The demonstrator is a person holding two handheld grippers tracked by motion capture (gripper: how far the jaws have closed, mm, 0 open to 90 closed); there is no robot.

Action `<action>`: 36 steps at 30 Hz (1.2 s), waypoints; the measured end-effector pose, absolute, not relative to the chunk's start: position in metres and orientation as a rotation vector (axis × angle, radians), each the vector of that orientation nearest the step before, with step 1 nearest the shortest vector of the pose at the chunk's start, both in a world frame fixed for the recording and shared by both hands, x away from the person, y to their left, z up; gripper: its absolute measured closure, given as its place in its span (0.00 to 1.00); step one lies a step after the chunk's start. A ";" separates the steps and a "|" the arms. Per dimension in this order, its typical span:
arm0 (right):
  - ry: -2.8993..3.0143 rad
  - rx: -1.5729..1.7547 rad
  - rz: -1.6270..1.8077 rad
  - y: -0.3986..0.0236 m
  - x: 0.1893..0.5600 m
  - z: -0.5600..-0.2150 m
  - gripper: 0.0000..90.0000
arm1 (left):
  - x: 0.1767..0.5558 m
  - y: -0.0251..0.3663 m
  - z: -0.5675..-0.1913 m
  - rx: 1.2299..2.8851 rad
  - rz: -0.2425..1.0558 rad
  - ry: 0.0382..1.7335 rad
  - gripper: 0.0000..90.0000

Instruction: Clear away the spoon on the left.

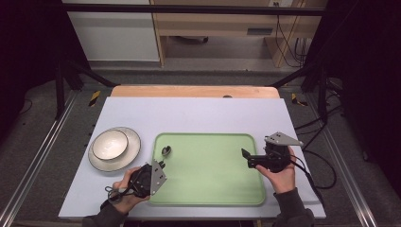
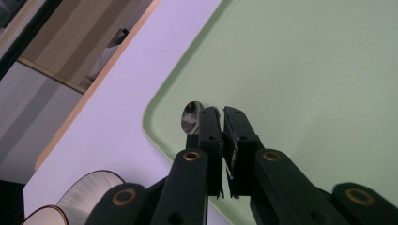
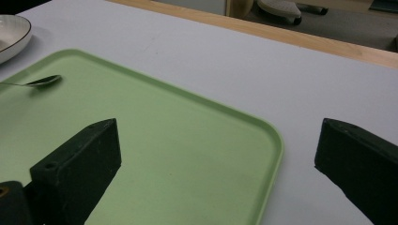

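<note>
A metal spoon lies over the near-left corner of the green tray. In the left gripper view its shiny bowl sticks out just past the jaw tips. My left gripper is shut on the spoon's handle, which is mostly hidden between the jaws. In the high view the left gripper sits at the tray's left edge. My right gripper hovers over the tray's right side. Its jaws stand wide apart with nothing between them. Farther off in that view I see the spoon.
A white bowl rests on a plate left of the tray, on the pale table mat. The plate's rim shows at the top left of the right gripper view. A wooden table edge runs along the back.
</note>
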State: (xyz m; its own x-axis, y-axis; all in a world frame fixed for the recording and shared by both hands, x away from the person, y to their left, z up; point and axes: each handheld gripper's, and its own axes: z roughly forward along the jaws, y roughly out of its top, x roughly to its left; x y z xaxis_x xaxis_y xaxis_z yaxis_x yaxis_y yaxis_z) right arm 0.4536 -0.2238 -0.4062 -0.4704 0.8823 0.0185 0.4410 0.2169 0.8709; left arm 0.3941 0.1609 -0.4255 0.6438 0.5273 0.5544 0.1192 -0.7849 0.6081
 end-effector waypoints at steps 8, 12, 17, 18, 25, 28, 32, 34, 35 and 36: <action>2.015 1.211 1.183 -0.224 0.454 -0.407 0.01 | 0.393 0.160 -0.428 2.357 1.018 0.472 0.93; 2.012 1.211 1.184 -0.224 0.454 -0.407 0.01 | 0.393 0.159 -0.429 2.369 1.011 0.453 0.92; 2.013 1.212 1.184 -0.224 0.454 -0.406 0.01 | 0.393 0.158 -0.430 2.379 1.006 0.444 0.92; 2.013 1.212 1.184 -0.224 0.454 -0.406 0.01 | 0.393 0.158 -0.430 2.382 1.004 0.441 0.92; 2.013 1.216 1.185 -0.224 0.454 -0.406 0.01 | 0.393 0.157 -0.431 2.392 0.993 0.426 0.90; 2.011 1.218 1.187 -0.224 0.454 -0.406 0.01 | 0.393 0.157 -0.431 2.392 0.989 0.424 0.89; 2.011 1.217 1.186 -0.224 0.454 -0.406 0.01 | 0.393 0.157 -0.432 2.398 0.988 0.420 0.87; 2.011 1.218 1.186 -0.224 0.454 -0.406 0.01 | 0.393 0.157 -0.432 2.402 0.985 0.417 0.86; 2.011 1.218 1.186 -0.224 0.453 -0.406 0.01 | 0.393 0.156 -0.432 2.403 0.987 0.417 0.85; 2.011 1.220 1.189 -0.224 0.453 -0.406 0.01 | 0.393 0.156 -0.432 2.404 0.986 0.416 0.85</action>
